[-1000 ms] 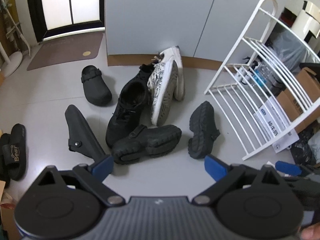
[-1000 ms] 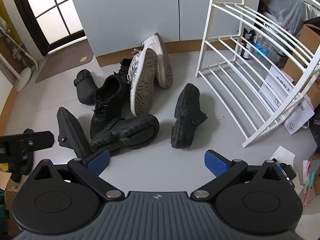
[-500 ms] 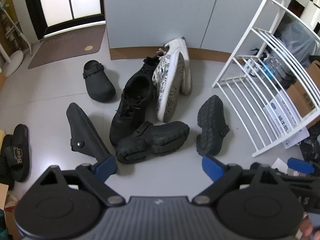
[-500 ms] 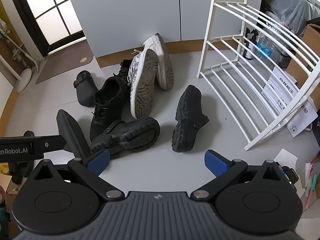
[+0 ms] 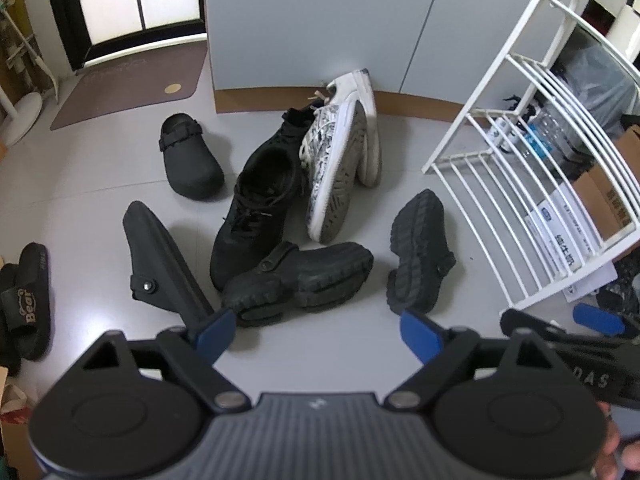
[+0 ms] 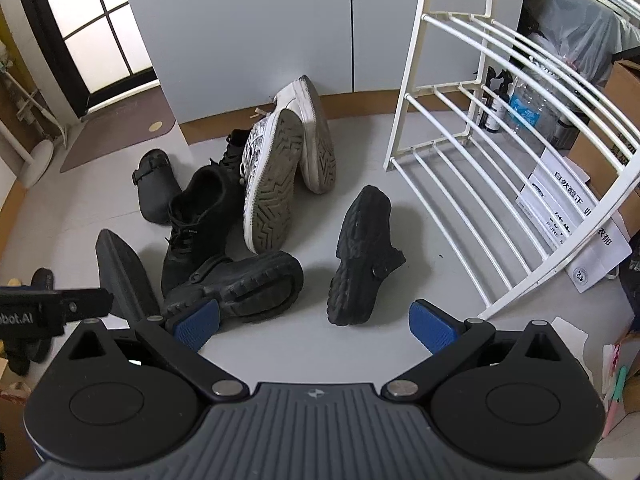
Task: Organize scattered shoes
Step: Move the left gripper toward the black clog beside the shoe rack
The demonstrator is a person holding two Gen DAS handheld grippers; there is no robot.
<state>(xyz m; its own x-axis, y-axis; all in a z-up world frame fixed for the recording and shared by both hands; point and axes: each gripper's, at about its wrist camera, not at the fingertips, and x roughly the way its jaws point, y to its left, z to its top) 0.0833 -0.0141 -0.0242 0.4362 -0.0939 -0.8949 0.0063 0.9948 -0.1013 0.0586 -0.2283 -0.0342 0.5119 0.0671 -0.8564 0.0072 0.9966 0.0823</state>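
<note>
Shoes (image 6: 256, 216) lie heaped beside the rack (image 6: 472, 184); both grippers seemingly open.

Each gripper is black plastic with a grey ribbed centre plate, flanked by two round black discs and triangular cut-outs. The left gripper (image 5: 316, 330) and the right gripper (image 6: 314, 326) both carry blue fingertips (image 6: 432, 326) with a fine textured face — joined by black link bars on silver screws. White lettering marks the side bars, and bare skin (image 5: 612, 444) shows at one edge.
</note>
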